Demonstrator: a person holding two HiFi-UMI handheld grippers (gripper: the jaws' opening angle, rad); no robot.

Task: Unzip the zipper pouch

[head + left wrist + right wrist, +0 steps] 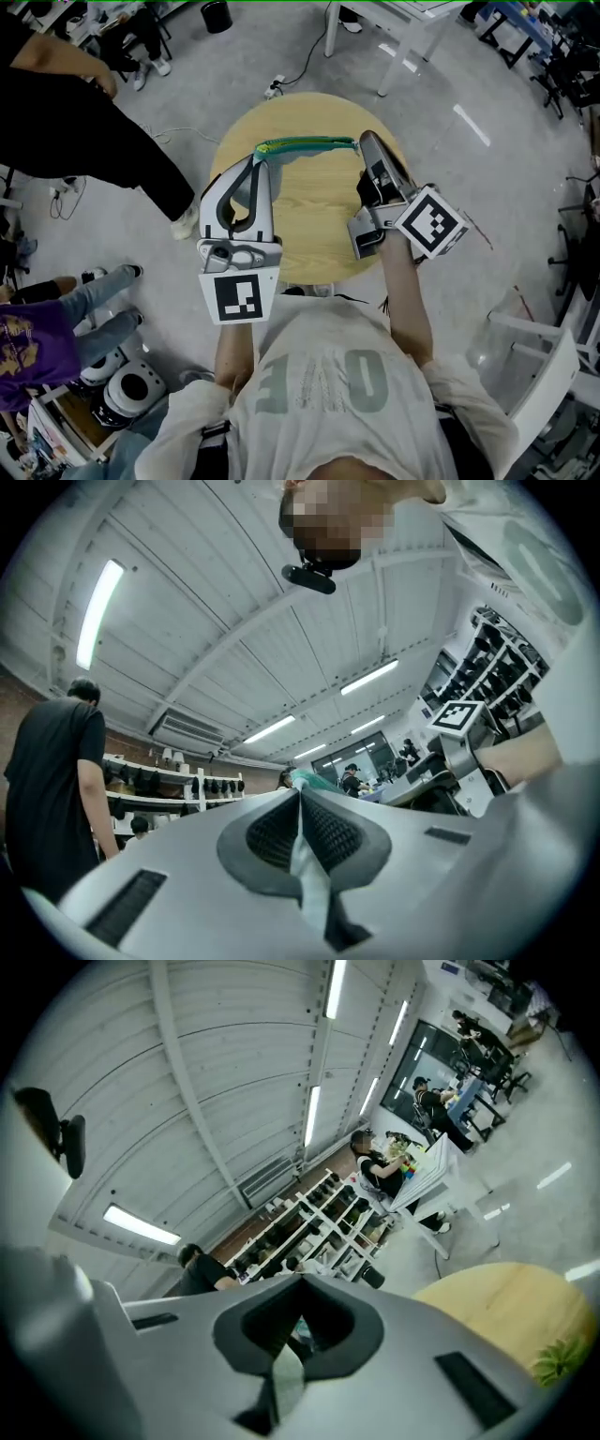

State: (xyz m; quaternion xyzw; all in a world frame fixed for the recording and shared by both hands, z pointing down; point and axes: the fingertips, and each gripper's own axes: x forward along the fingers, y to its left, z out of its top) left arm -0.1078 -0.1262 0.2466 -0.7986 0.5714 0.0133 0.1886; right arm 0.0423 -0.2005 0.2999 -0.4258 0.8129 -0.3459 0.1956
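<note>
Entry, as I logged it:
- Zipper pouch [305, 145]: green, stretched level between my two grippers at the far side of the round wooden table [309, 234].
- Left gripper [261, 155]: jaws were pressed together on the pouch's left end, with pale green fabric pinched between the pads.
- Right gripper [366, 141]: jaws were likewise clamped on the right end.
- Person in black [84, 131]: stood at left.
</note>
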